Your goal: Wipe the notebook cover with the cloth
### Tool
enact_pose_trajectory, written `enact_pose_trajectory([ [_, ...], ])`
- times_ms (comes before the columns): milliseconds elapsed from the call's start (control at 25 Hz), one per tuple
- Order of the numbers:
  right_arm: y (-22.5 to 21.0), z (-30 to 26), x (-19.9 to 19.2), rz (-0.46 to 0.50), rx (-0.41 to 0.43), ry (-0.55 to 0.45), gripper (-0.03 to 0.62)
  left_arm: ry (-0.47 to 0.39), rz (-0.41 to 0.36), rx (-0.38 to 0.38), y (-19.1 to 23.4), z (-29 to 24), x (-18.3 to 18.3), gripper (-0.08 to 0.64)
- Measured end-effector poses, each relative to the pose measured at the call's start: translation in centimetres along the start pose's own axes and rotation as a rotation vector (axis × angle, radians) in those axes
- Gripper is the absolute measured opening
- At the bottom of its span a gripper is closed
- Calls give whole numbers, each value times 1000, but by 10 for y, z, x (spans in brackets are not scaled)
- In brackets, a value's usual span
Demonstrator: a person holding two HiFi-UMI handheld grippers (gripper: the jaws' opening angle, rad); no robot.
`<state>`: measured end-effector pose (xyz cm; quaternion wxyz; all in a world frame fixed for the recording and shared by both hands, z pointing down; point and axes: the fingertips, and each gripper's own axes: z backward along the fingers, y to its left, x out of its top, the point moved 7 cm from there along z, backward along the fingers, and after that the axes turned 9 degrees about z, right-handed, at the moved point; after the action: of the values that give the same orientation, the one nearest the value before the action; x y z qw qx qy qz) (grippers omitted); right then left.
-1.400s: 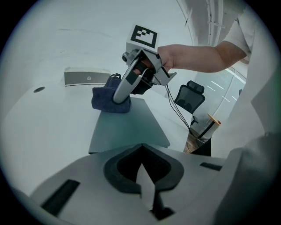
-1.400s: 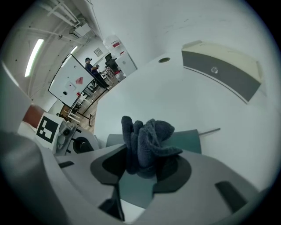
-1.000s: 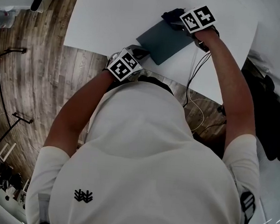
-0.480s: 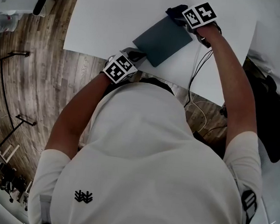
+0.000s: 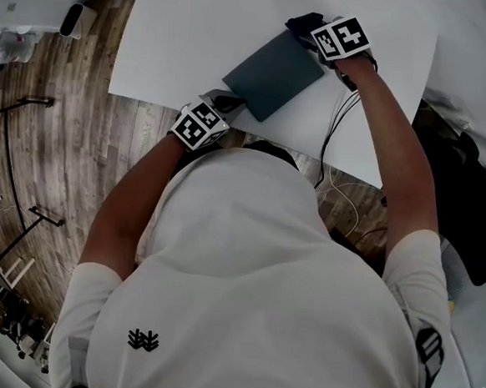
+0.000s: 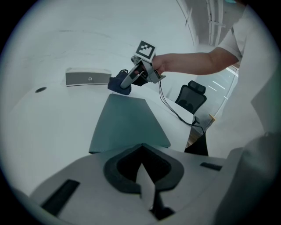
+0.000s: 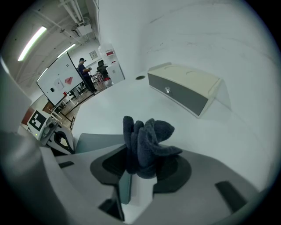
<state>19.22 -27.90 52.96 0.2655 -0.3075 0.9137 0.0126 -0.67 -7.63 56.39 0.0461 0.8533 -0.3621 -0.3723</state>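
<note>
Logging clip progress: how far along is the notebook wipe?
Done: the cloth is picked up, clamped in the right gripper. In hand: the cloth sits at the far corner of the notebook, while the left gripper, jaws shut and empty, is at its near corner. Left: strokes across the cover. Nothing on the cover shows how much is already wiped.

cloth (image 5: 302,22) mostly hidden (under the right gripper (image 5: 319,38)).

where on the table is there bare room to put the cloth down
Bare table left of the notebook, out to the table's left edge; also between notebook and the grey box. Crowded at the notebook's right: right gripper, cloth, cables.
</note>
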Motion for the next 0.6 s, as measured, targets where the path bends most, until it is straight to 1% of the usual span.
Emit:
enact_pose_trajectory([
  [80,5,9,-5,-11,-15,-31,158,4,44,-13,2,1,0,6],
  [160,13,19,-11,-34,-23,-73,160,-2,112,-32,5,3,-1,6],
  [200,20,24,-15,-48,-22,-96,160,-13,140,-40,6,7,-1,6],
  [280,37,36,-26,-74,-20,-144,160,-48,171,-55,6,17,2,6],
  [400,67,57,-54,-124,-34,-240,160,-106,172,-77,0,29,13,6],
  [480,86,70,-75,-182,-65,-312,160,-142,153,-86,1,35,24,6],
  [600,118,80,-92,-265,-95,-395,160,-178,148,-95,9,48,37,6],
])
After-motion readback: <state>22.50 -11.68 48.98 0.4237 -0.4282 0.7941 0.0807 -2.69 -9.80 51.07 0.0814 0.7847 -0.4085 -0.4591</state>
